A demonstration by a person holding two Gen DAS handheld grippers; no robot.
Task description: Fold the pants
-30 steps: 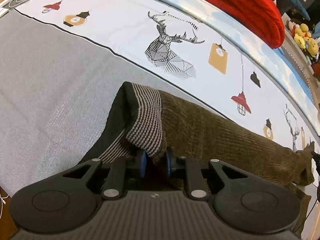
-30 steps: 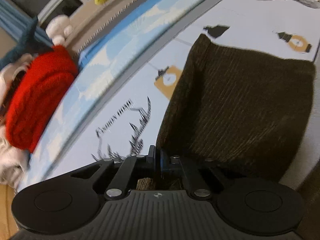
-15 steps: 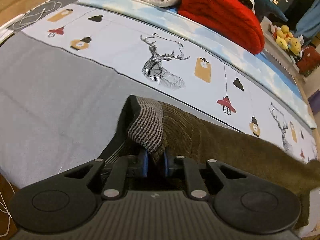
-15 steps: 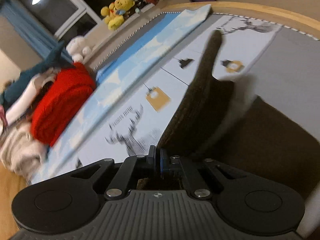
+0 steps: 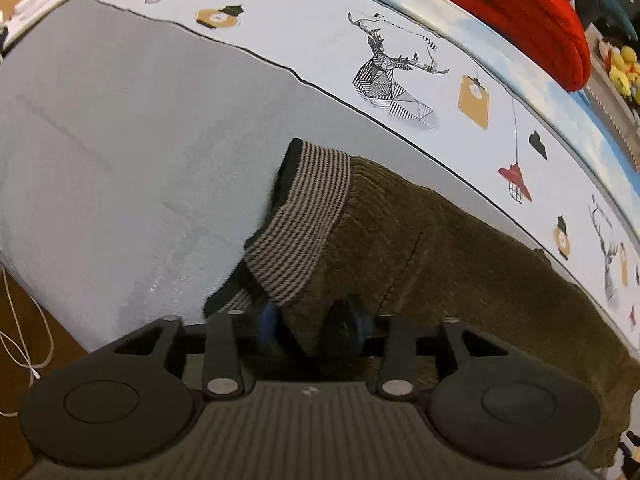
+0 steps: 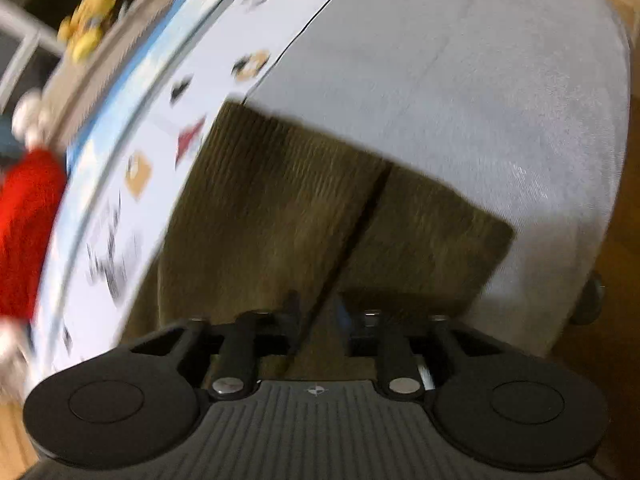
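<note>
The bed (image 5: pixel 120 152), under a grey cover with a white printed band of deer and lanterns along its far side, serves as the folding place, broad and flat enough for the cloth to lie out. The pants (image 5: pixel 460 264), in brown-olive corduroy, lie across the grey part of the bed, their far edge close to the printed band. In the right wrist view two layers lie side by side with a dark seam line between them, so the legs look already brought together lengthwise.

At the bed's near edge, the striped waistband (image 5: pixel 304 224) stands turned up, showing its dark lining; it looks just laid down there rather than smoothed.

The left claw (image 5: pixel 314 320) has just been opening: its blue pads stand apart with a fold of the waist cloth between them, seemingly no longer pinched. The right claw (image 6: pixel 316 312) has likewise just been opening, narrow-gapped, with pant fabric in the gap; the blur hides whether either pad touches it. Both seem to be letting go so the fold can settle on the bed.
</note>
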